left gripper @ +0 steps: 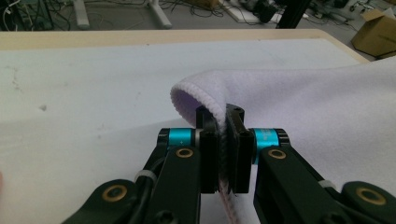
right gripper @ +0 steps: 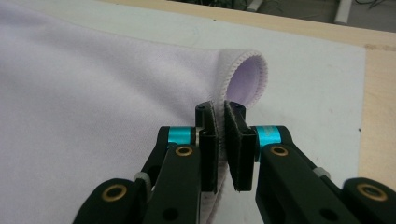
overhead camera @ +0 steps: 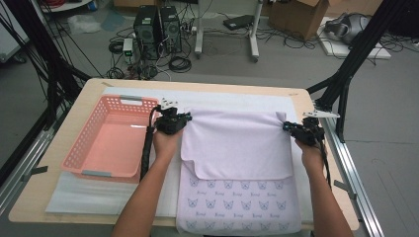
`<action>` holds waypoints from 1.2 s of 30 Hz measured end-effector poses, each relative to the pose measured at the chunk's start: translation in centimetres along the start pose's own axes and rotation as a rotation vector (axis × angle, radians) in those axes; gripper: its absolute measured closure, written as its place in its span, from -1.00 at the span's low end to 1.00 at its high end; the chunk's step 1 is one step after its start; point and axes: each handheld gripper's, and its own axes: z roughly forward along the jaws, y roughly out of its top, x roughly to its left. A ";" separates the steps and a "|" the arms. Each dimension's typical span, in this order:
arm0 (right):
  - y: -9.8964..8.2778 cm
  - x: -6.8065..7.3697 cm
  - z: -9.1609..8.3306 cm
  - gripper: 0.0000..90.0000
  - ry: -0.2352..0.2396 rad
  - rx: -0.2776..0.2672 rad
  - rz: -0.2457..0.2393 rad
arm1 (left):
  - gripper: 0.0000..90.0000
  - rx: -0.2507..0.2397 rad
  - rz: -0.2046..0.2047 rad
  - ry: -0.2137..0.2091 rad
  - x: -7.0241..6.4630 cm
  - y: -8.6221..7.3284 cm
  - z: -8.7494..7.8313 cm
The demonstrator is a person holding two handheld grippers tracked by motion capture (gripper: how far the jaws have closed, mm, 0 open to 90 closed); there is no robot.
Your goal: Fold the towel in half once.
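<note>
A pale lilac cloth (overhead camera: pixel 237 143) printed with small blue cat faces lies on the white mat, its far part folded back over itself so the plain side faces up. My left gripper (overhead camera: pixel 185 118) is shut on the fold's left corner. In the left gripper view the hemmed edge (left gripper: pixel 205 93) is pinched between the pads of the left gripper (left gripper: pixel 222 116). My right gripper (overhead camera: pixel 286 127) is shut on the right corner. In the right gripper view the curled edge (right gripper: pixel 247 74) rises from between the pads of the right gripper (right gripper: pixel 220 112). Both corners are lifted slightly off the mat.
A pink perforated basket (overhead camera: pixel 84 138) stands empty at the left of the cloth on the white mat (overhead camera: pixel 232 96). The wooden table (overhead camera: pixel 89 89) has black frame posts (overhead camera: pixel 346 74) at its right and left edges. Computers and cables lie on the floor beyond.
</note>
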 end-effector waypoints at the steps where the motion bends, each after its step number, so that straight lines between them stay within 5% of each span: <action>1: 0.2 -0.1 0.4 0.88 -0.009 -0.005 0.000 | 0.89 -0.005 0.003 0.002 0.2 0.2 0.2; 7: 0.7 -1.2 2.0 0.87 -0.041 -0.026 0.059 | 0.85 0.011 -0.042 -0.017 0.6 0.7 1.3; 9: 0.4 -1.4 2.3 0.65 -0.021 -0.015 0.111 | 0.58 0.047 -0.052 -0.006 0.5 0.4 1.6; 11: 0.2 -1.5 2.4 0.45 -0.028 0.011 0.114 | 0.29 0.081 -0.059 -0.029 0.5 0.2 1.6; 13: -0.1 -1.5 2.0 0.41 -0.032 0.029 0.118 | 0.24 0.098 -0.041 -0.046 0.0 0.1 1.4; 16: -0.5 -1.3 1.2 0.38 -0.034 0.040 0.101 | 0.28 0.040 -0.006 -0.051 -1.0 -0.5 0.3; 20: -0.9 -0.6 -0.3 0.34 -0.015 0.061 0.051 | 0.23 0.027 -0.030 -0.095 -1.5 -1.7 -0.9; 25: -1.8 0.1 -2.7 0.34 0.014 0.049 0.043 | 0.14 0.067 0.002 -0.113 -2.2 -3.2 -2.3; 27: -2.5 0.5 -3.4 0.35 0.023 0.061 0.028 | 0.17 0.037 0.024 -0.120 -2.5 -4.0 -3.2; 31: -4.3 2.0 -4.0 0.39 0.040 0.111 -0.011 | 0.17 0.132 0.074 -0.142 -3.4 -5.7 -3.9; 33: -5.4 2.7 -4.0 0.41 0.044 0.137 -0.029 | 0.18 0.126 0.099 -0.158 -3.7 -6.4 -4.4; 36: -7.1 3.5 -4.4 0.44 0.058 0.150 -0.044 | 0.25 0.194 0.134 -0.179 -4.4 -7.0 -4.8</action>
